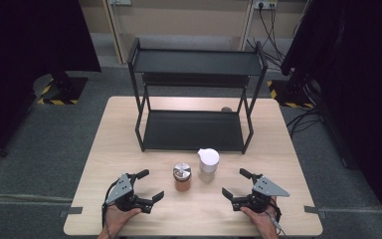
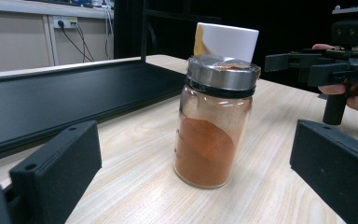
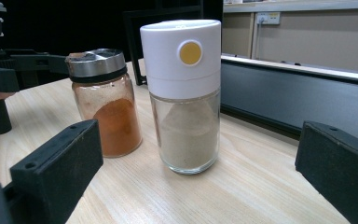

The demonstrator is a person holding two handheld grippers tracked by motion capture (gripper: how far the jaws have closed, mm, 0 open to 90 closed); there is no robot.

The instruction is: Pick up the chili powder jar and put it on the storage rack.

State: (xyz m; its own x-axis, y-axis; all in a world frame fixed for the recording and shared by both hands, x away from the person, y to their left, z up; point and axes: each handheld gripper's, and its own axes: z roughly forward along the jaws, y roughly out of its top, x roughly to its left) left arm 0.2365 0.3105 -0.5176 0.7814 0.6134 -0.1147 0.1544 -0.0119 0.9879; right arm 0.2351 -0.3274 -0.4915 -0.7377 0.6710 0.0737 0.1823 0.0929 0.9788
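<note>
A glass jar of orange powder with a steel lid (image 1: 182,177) (image 2: 214,126) (image 3: 103,100) stands on the wooden table (image 1: 129,129). Just right of it and slightly farther back stands a glass shaker with a white cap and a yellow dot (image 1: 208,161) (image 3: 185,93) (image 2: 226,41), holding pale powder. My left gripper (image 1: 150,185) (image 2: 191,177) is open near the front edge, left of the orange jar and pointed at it. My right gripper (image 1: 236,183) (image 3: 200,177) is open at the front right, pointed at the white shaker. Nothing sits between either pair of jaws.
A black two-tier metal rack (image 1: 195,107) stands at the back of the table, both shelves bare. A small brownish object (image 1: 226,109) lies behind its lower shelf. Cables and wall sockets (image 1: 265,6) lie beyond the table.
</note>
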